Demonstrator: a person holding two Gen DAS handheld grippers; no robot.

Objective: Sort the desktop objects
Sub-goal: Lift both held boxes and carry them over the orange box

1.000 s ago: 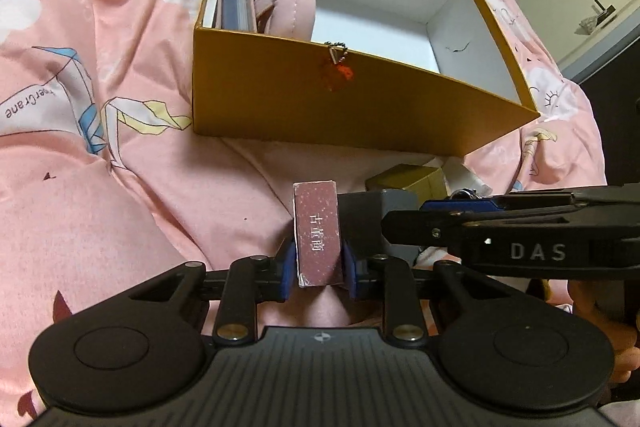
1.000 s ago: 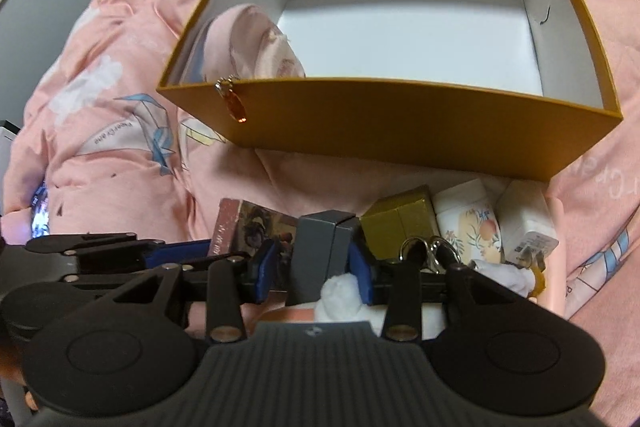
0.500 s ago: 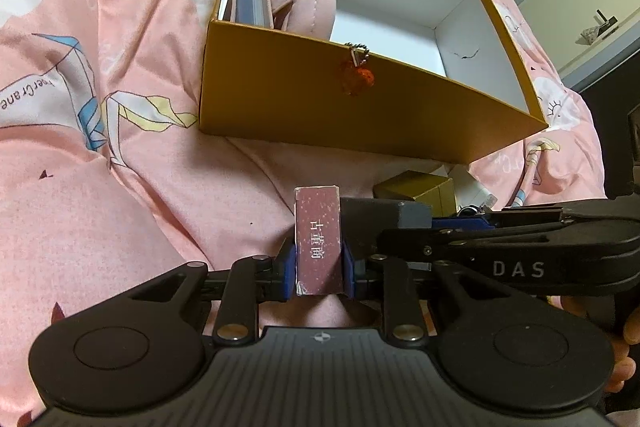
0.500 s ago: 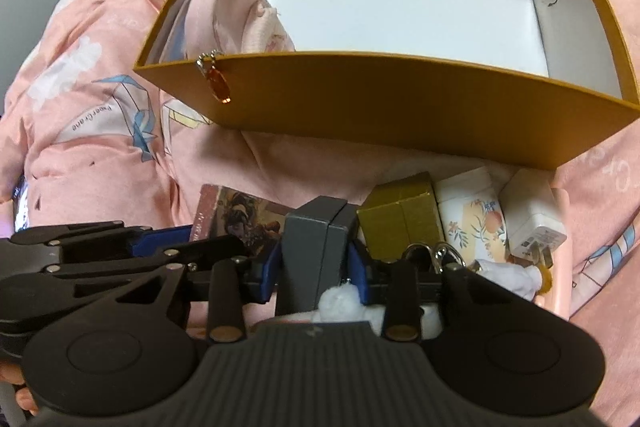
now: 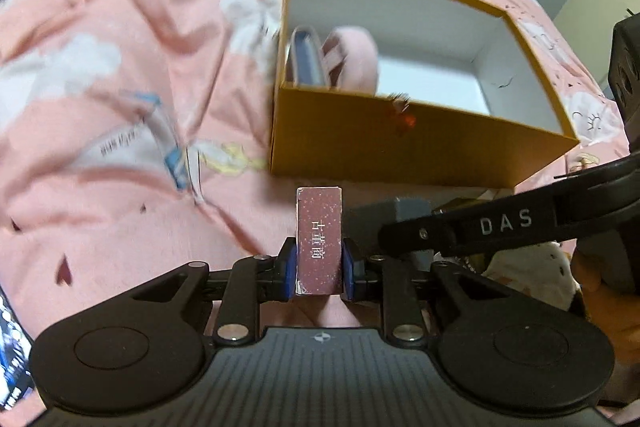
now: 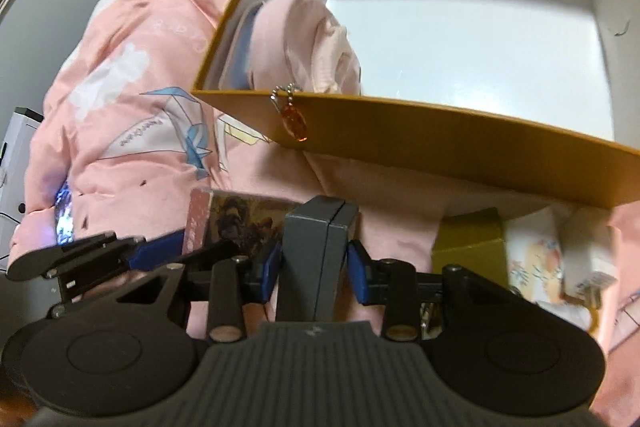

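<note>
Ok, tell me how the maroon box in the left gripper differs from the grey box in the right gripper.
The maroon box is slimmer, so the left gripper sits narrower on it than the right gripper does on the wider grey box. The maroon box carries white printed characters and a picture on its broad face; the grey box is plain, with a seam down its middle. Both are small rectangular boxes clamped between blue pads, held short of the orange box.

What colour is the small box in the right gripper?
Dark grey, plain. The small box sits clamped in the right gripper; the right wrist view shows it best.
</note>
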